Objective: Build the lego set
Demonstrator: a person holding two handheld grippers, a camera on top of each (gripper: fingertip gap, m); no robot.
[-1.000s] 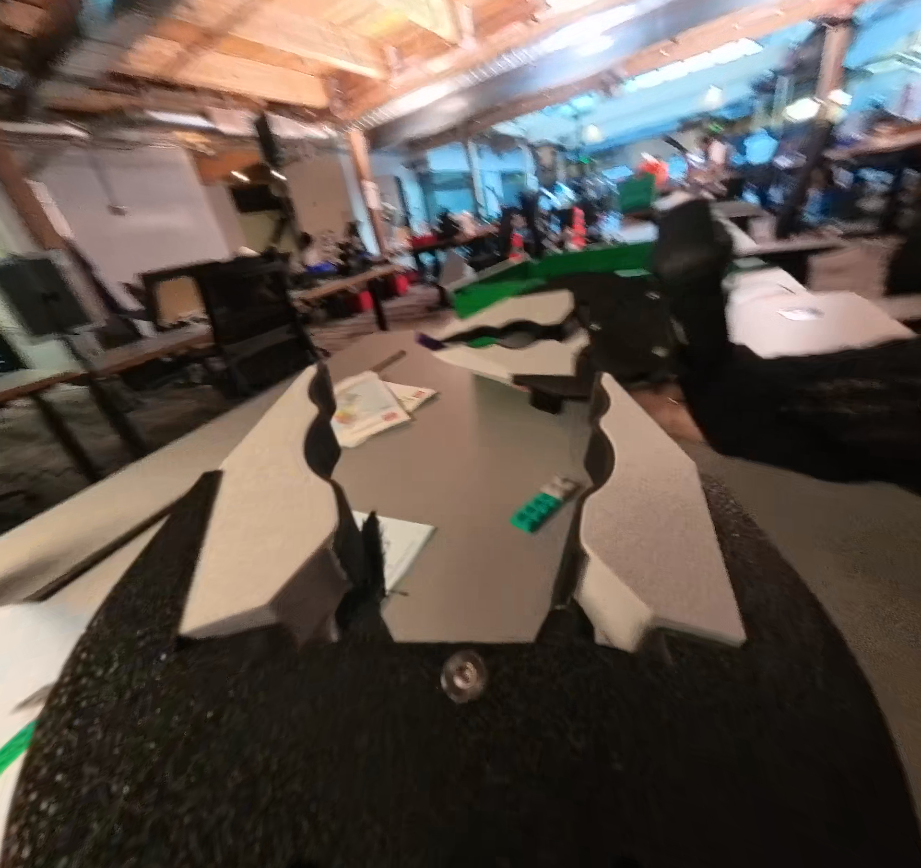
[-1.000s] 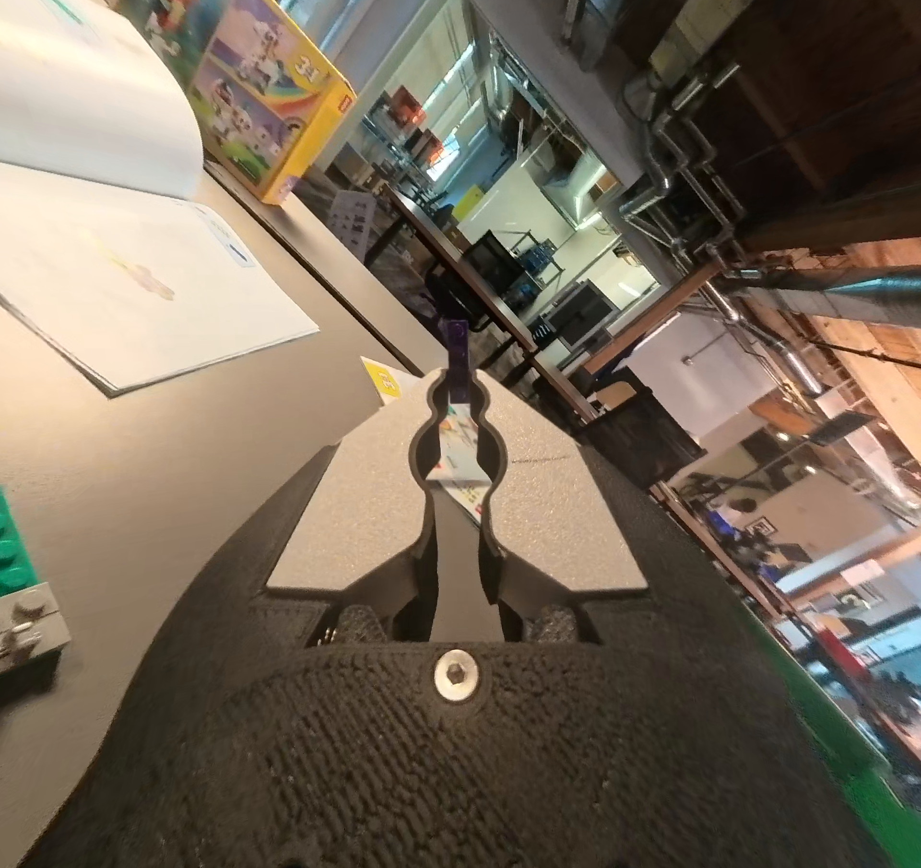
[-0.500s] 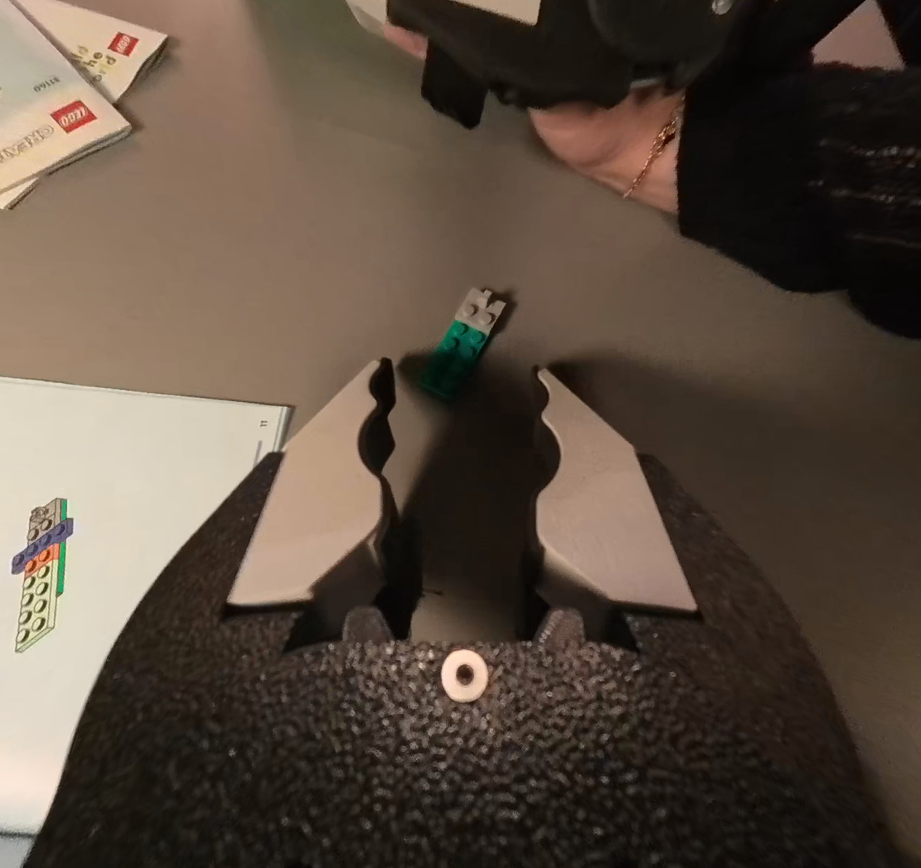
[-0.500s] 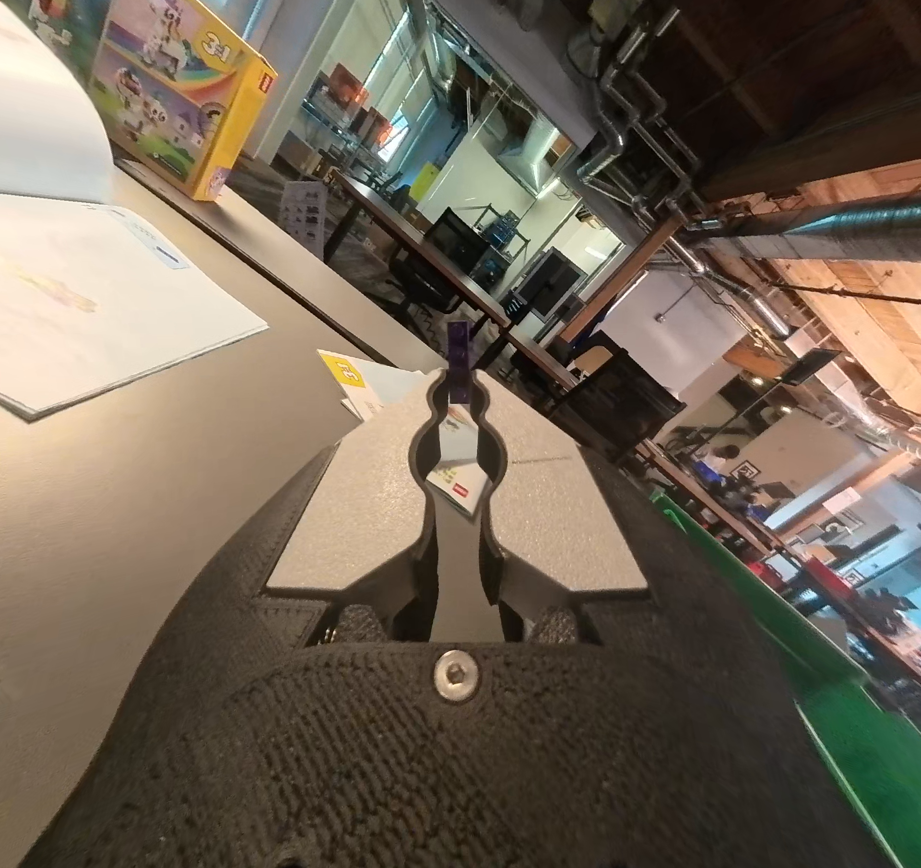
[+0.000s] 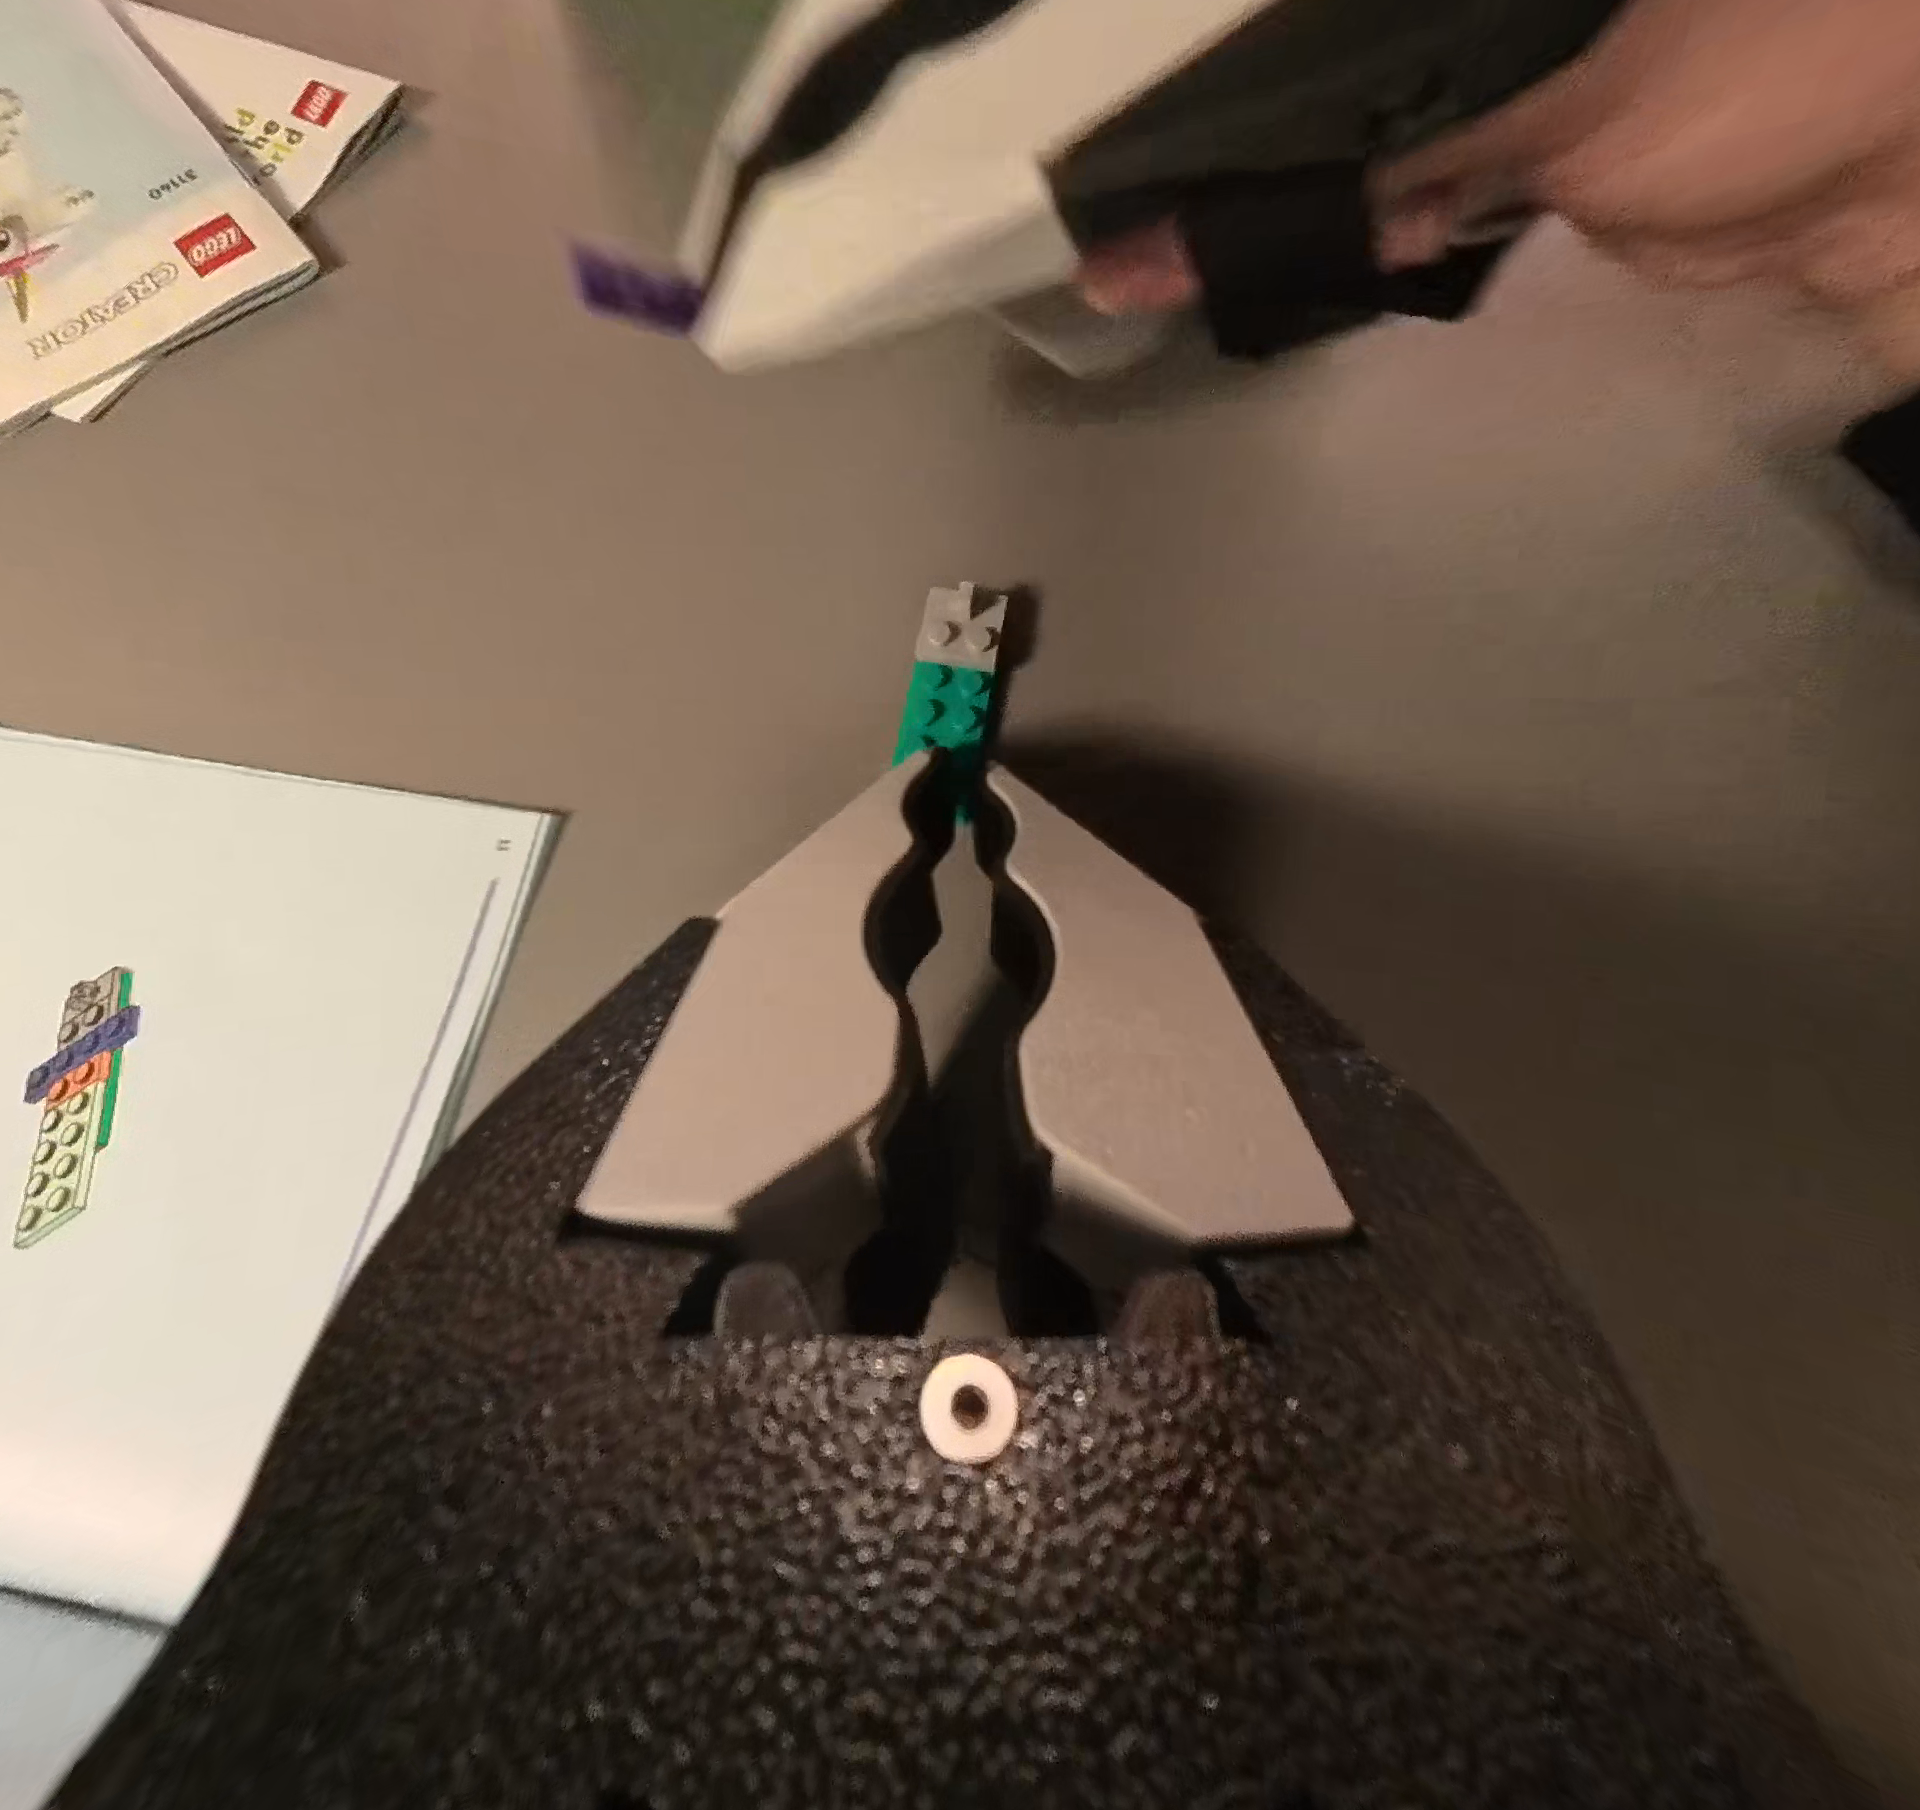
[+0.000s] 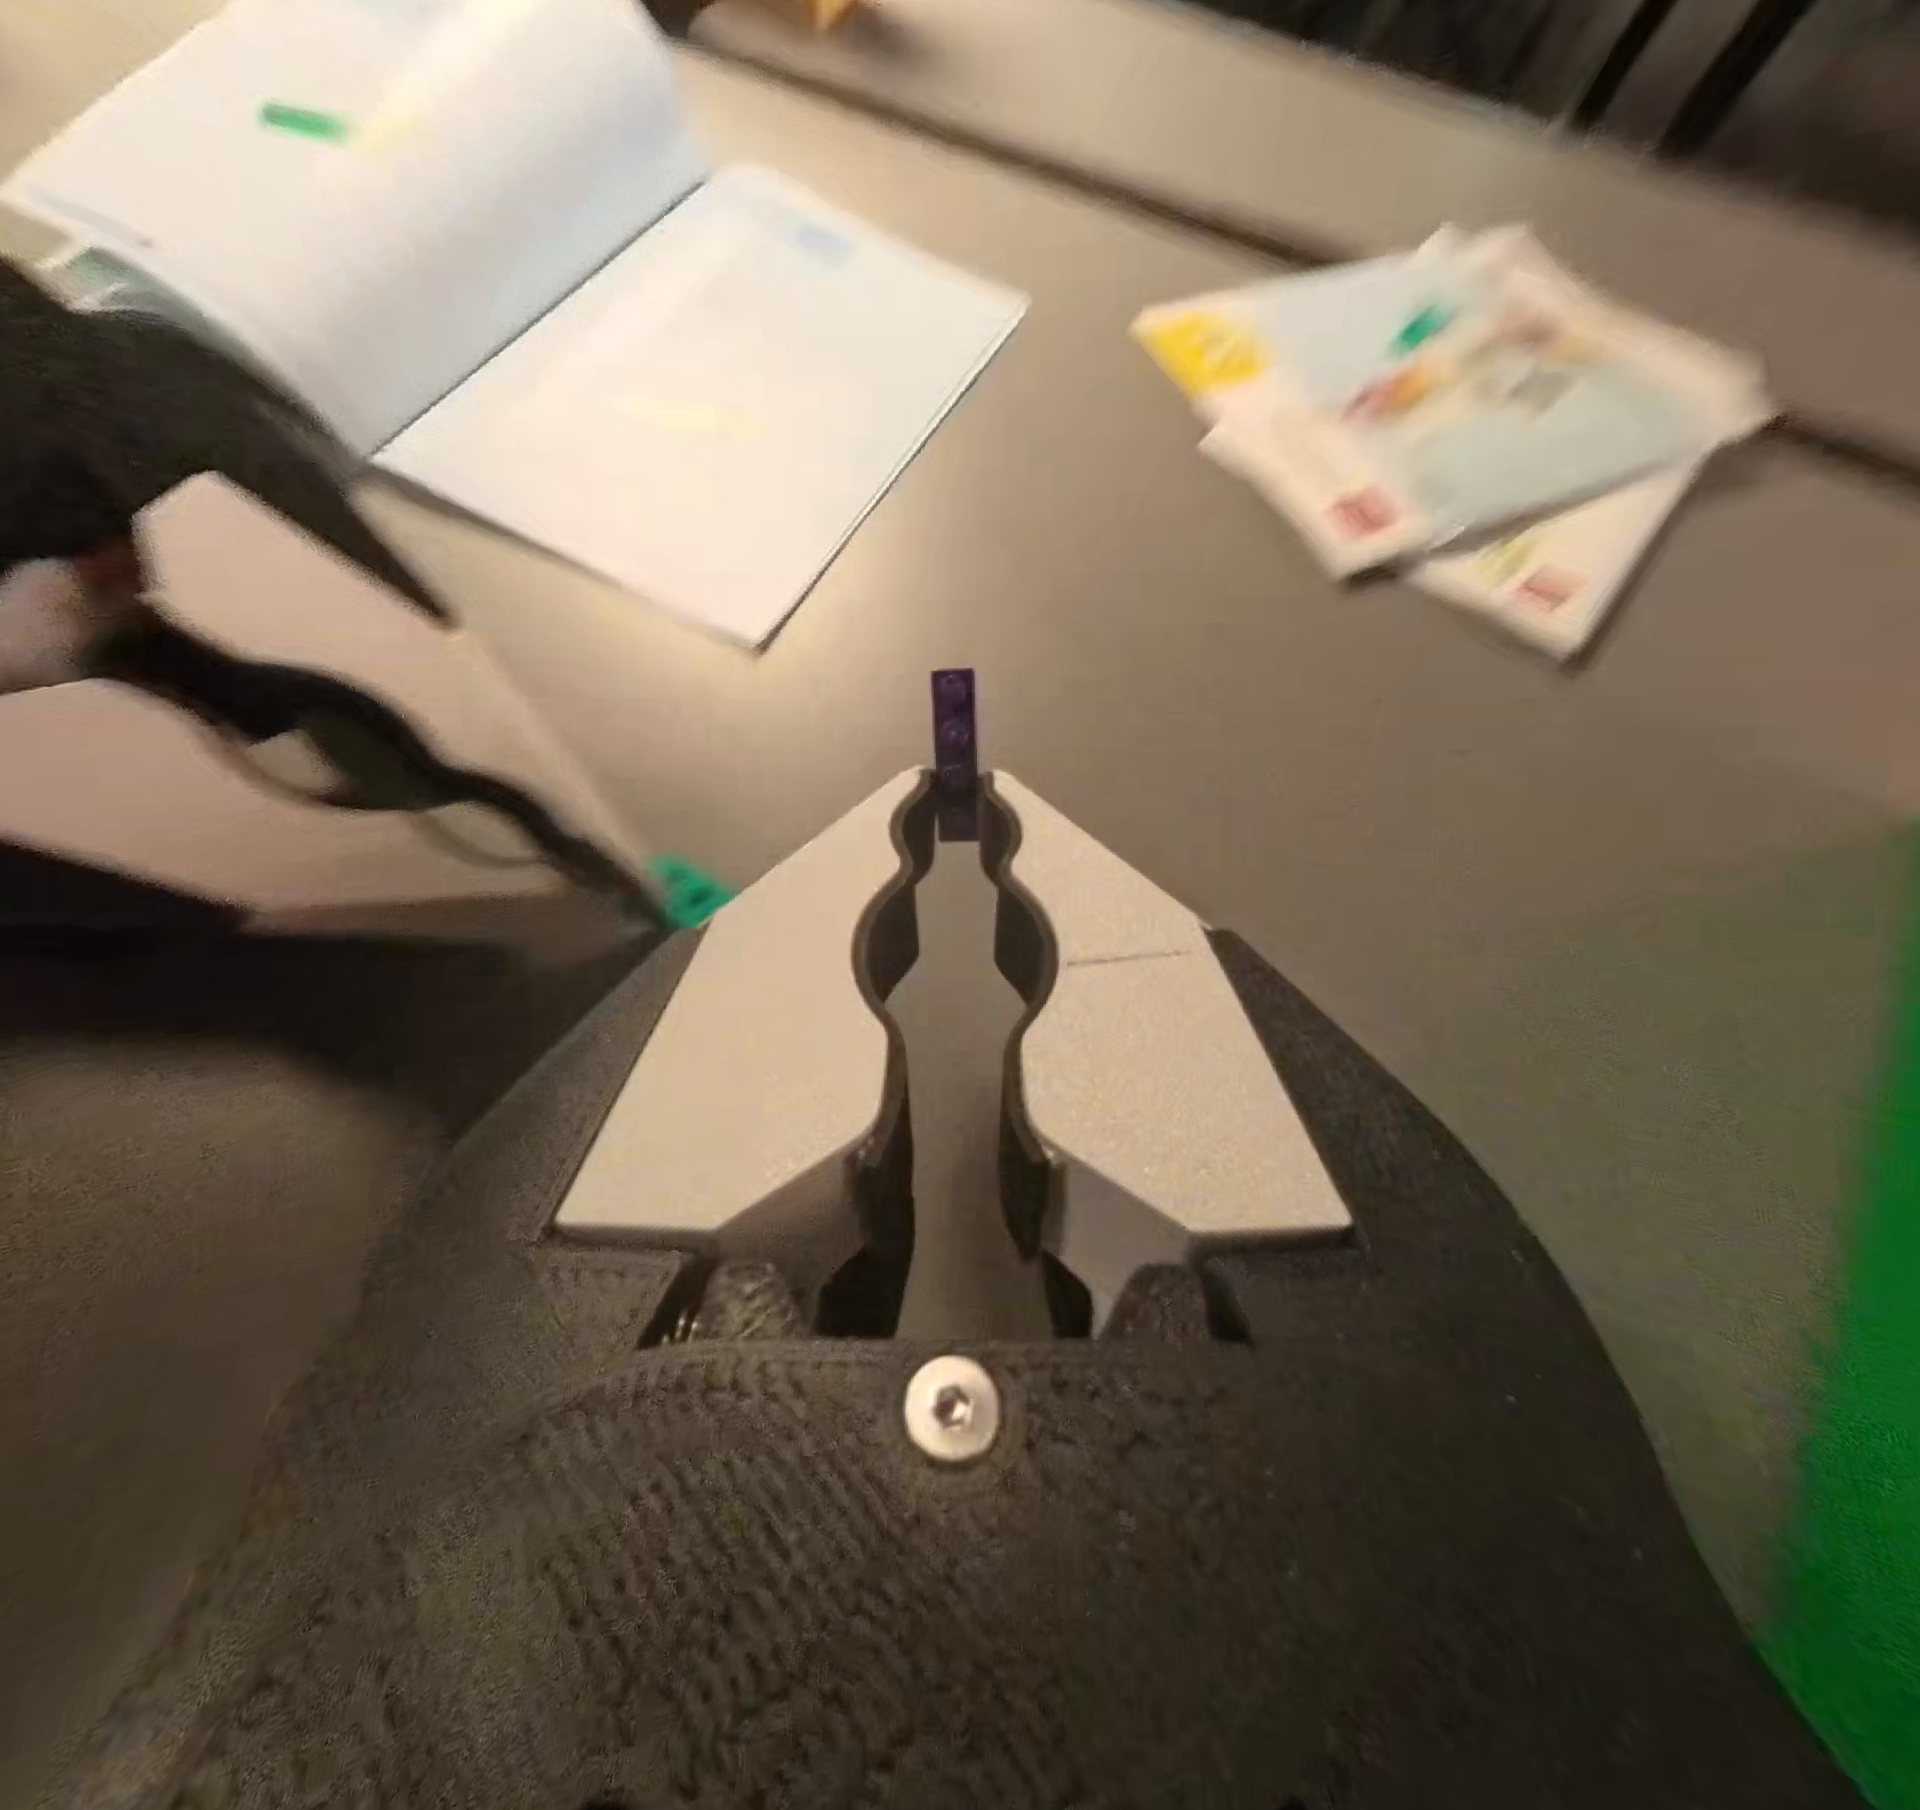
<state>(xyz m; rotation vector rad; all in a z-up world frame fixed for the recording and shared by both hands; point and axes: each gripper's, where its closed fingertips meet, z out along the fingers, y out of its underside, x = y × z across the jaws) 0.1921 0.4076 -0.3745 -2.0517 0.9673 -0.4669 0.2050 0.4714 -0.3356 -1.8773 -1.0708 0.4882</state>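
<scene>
The green plate (image 5: 951, 721), long axis running away from the left tongs (image 5: 956, 784), was gripped at its near end. The purple strip (image 6: 954, 721) was held clenched in the right tongs (image 6: 956, 778), up and left of the plate's grey-capped far end, well apart, toward the bench's (image 5: 1351, 669) far edge.

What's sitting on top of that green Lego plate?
A small grey piece sits on the far end of the green plate. The left tool is clamped over the plate's near end, so whatever lies on that part is hidden.

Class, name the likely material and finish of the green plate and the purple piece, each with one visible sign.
Green plate: probably moulded plastic, smooth and slightly glossy; crisp round studs. Purple piece: likely the same, dark and shiny; tiny studs.
</scene>
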